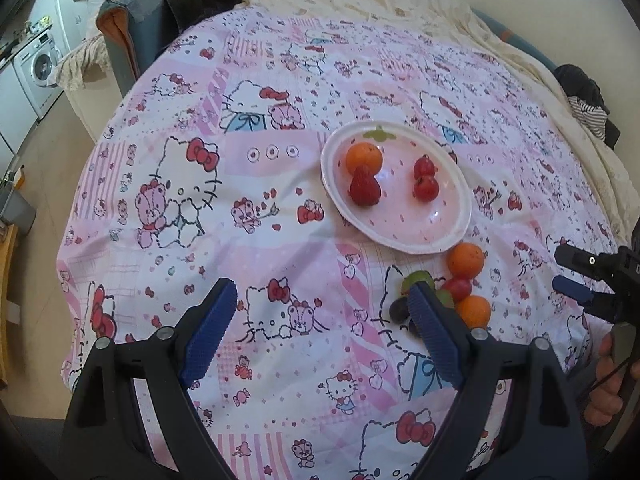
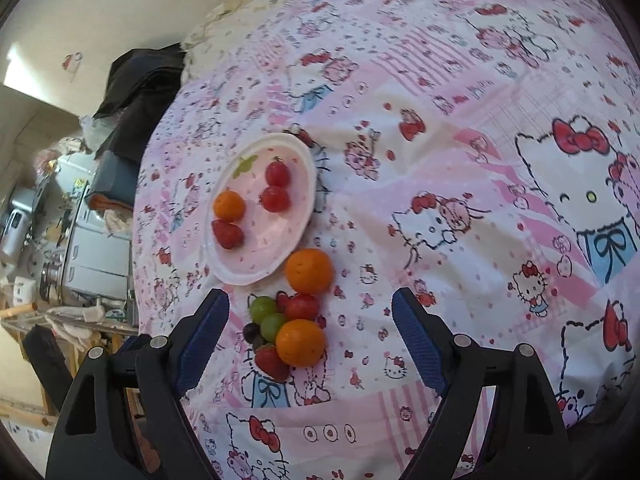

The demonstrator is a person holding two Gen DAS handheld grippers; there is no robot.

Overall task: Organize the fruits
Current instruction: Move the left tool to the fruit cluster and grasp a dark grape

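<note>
Left gripper: blue-padded fingers spread wide, nothing between them, hovering above the cloth at the near edge.
Right gripper: jaws wide apart and holding nothing, poised over the loose fruit pile; in the left wrist view it shows at the far right edge, with the person's hand below it.
Loose pile, nearest fruit: a strawberry touching an orange.
Pile, middle: two green grapes side by side, a dark grape just beside them, and a cherry tomato touching the near orange.
Pile, far end: a second orange lying on the cloth just beside the plate's rim.
Plate: white-rimmed, pink-centred oval dish with a green leaf mark, resting on the cloth beyond the pile.
On the plate: one small orange with a strawberry touching it; apart from them, two cherry tomatoes touching each other.
Tablecloth: pink and white Hello Kitty print, covering the whole surface.
Far background: a washing machine at the left, dark clothing at the right edge.
</note>
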